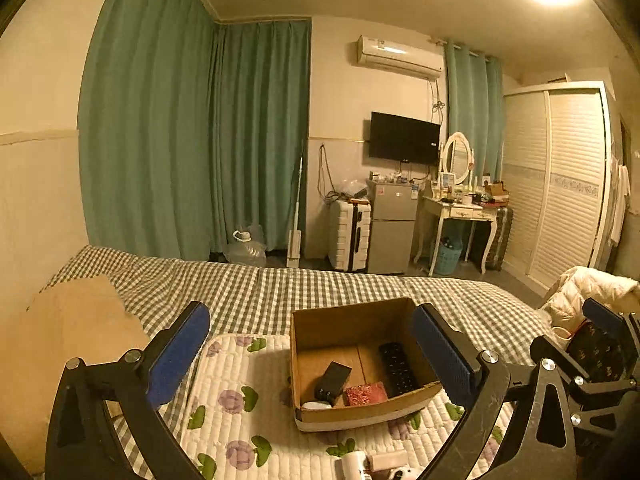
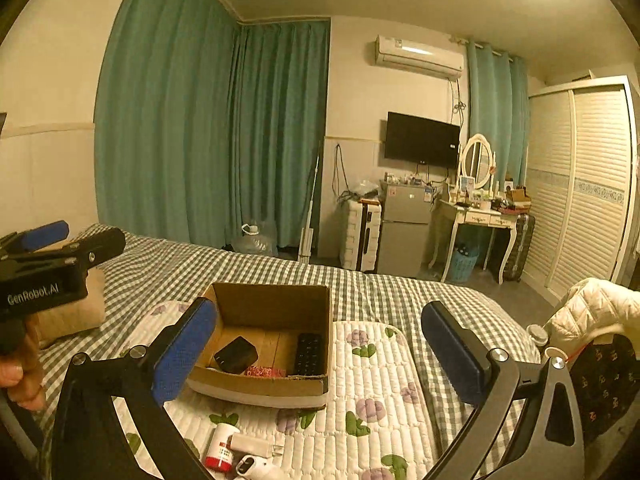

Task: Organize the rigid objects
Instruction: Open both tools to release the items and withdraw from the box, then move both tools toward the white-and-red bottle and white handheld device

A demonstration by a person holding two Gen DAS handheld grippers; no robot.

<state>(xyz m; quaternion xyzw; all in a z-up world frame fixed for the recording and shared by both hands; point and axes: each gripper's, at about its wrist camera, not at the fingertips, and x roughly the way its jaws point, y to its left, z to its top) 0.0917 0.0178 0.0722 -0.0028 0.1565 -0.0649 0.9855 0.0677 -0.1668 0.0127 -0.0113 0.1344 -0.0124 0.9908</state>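
One open brown cardboard box (image 1: pixel 362 364) sits on the white floral quilted mat (image 2: pixel 372 392), holding one black remote control (image 1: pixel 398 368), one black adapter block (image 1: pixel 333 380), one red patterned packet (image 1: pixel 366 394) and one white object at its near wall. The left gripper (image 1: pixel 310 354), marked "GenRobot.AI", and right gripper (image 2: pixel 320 352) both hang with jaws apart, empty. One red-and-white bottle (image 2: pixel 220 446) lies on the mat in front of the box.

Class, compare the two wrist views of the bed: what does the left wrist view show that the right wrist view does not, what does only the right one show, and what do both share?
Only the left wrist view shows a white rounded object inside the cardboard box, at its near wall.

Only the right wrist view shows a red-and-white bottle on the floral mat and a hand holding the left gripper.

Both show the box holding a black remote, a black adapter and a red item.
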